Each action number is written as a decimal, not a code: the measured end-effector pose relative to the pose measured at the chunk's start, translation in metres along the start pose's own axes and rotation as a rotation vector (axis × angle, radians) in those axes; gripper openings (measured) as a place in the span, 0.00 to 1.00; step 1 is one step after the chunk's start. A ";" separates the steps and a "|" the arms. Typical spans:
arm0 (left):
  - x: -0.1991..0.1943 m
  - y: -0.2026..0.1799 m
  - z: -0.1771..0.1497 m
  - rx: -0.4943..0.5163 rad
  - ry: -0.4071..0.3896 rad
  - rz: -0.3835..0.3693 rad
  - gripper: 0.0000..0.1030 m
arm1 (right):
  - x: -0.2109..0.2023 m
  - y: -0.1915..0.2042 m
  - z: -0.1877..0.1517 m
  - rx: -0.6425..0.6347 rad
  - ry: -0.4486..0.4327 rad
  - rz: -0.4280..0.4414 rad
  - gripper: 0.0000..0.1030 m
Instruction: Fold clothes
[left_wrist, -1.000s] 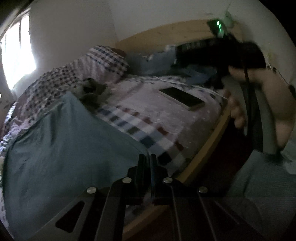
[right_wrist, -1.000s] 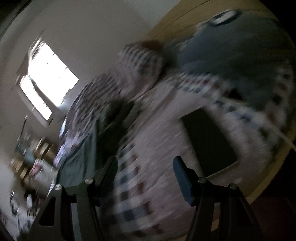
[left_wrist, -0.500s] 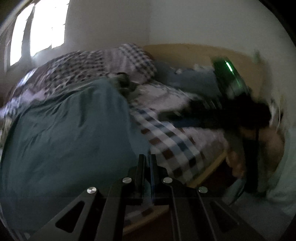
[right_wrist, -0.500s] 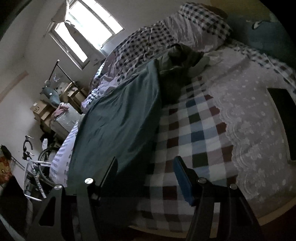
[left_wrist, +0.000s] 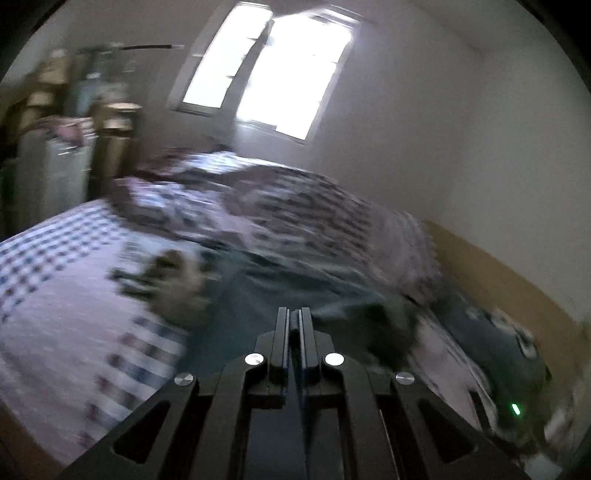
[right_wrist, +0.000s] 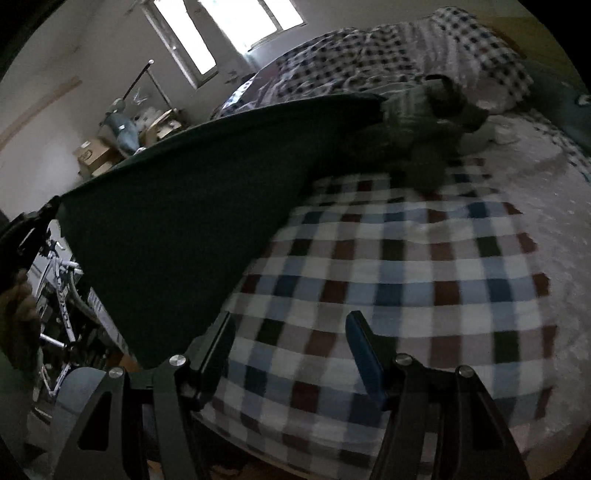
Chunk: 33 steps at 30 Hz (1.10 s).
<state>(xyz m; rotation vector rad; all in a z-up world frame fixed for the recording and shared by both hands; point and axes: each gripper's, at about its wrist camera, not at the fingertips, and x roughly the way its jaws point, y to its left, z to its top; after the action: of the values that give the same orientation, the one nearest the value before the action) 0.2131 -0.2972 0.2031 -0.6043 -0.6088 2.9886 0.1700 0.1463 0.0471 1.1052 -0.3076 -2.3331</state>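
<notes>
A large dark green garment hangs stretched in the air, running from the bed out past its left side. At the far left of the right wrist view, my left gripper holds its raised corner. In its own blurred view the left gripper is shut, with the teal-green cloth spreading away beyond the fingertips. My right gripper stands open over the checked blanket, just right of the cloth's lower edge, with nothing between its fingers. A crumpled grey-green garment lies at the cloth's far end.
A checked duvet and pillow lie at the head of the bed. Lace bedding covers the right side. Beyond the left of the bed are a bicycle and cardboard boxes. A wooden headboard runs along the wall under a bright window.
My left gripper has swung left and upward, still shut, lifting the green garment's corner off the bed so the cloth hangs taut. My right gripper has shifted along the bed toward the cloth, still open.
</notes>
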 end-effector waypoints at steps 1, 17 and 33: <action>0.000 0.022 0.008 -0.025 -0.013 0.034 0.03 | 0.004 0.002 0.001 -0.004 0.004 0.002 0.64; 0.045 0.294 0.006 -0.331 0.096 0.496 0.04 | 0.047 0.028 -0.008 -0.084 0.089 -0.010 0.64; 0.035 0.168 -0.090 -0.019 0.367 0.254 0.58 | 0.048 0.040 0.000 -0.091 0.068 0.001 0.64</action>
<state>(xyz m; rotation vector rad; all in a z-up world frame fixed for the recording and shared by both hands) 0.2220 -0.4150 0.0500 -1.2813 -0.5684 2.9704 0.1597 0.0863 0.0324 1.1367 -0.1756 -2.2791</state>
